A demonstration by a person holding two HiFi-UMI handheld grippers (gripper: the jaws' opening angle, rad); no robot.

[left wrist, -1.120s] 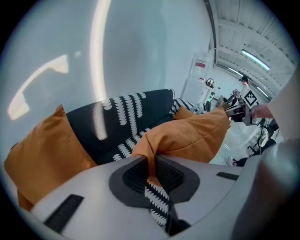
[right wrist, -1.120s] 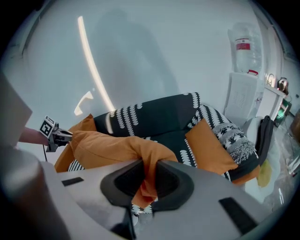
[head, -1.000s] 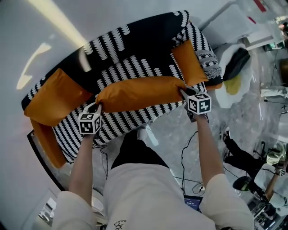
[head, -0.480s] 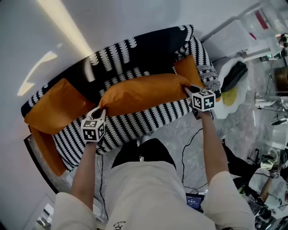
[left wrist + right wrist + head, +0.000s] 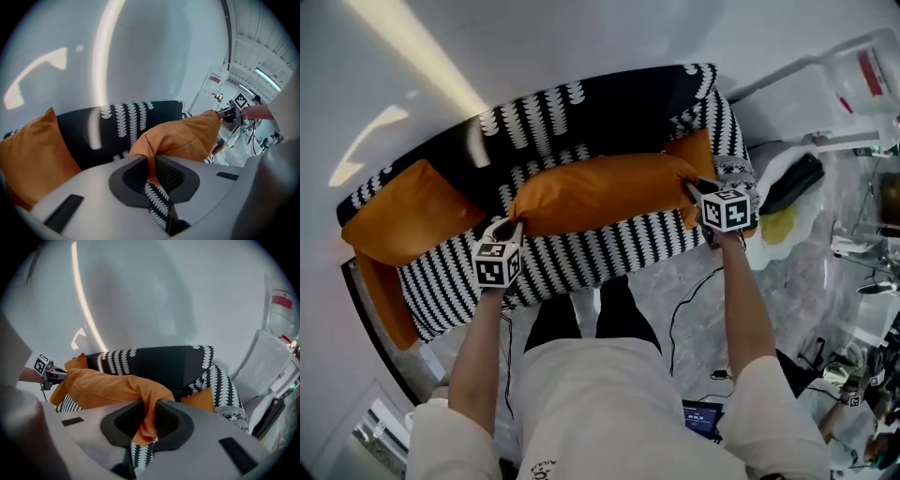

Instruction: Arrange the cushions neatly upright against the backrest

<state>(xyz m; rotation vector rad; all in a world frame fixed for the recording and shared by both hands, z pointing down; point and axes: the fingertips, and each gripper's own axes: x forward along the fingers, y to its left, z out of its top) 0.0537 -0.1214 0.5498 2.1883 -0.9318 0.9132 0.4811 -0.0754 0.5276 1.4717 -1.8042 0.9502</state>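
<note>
A long orange cushion [image 5: 600,190] hangs stretched over the seat of the black-and-white patterned sofa [image 5: 581,258]. My left gripper [image 5: 508,228] is shut on its left corner [image 5: 151,164]. My right gripper [image 5: 694,190] is shut on its right corner [image 5: 149,420]. A second orange cushion [image 5: 408,214] leans at the sofa's left end and shows in the left gripper view as the orange cushion [image 5: 33,154]. A third orange cushion [image 5: 698,155] stands by the right armrest, seen in the right gripper view as the orange cushion [image 5: 204,400]. The dark backrest [image 5: 591,117] rises behind the held cushion.
An orange panel [image 5: 382,300] lies along the sofa's left outer side. Right of the sofa sit a white stand [image 5: 806,94], a black bag [image 5: 792,183] and a yellow thing [image 5: 776,225]. Cables [image 5: 684,319] run over the marble floor. A laptop [image 5: 705,417] is near my right arm.
The held cushion has risen toward the backrest with both grippers, staying stretched between them. The view has shifted so the sofa sits more level in the picture.
</note>
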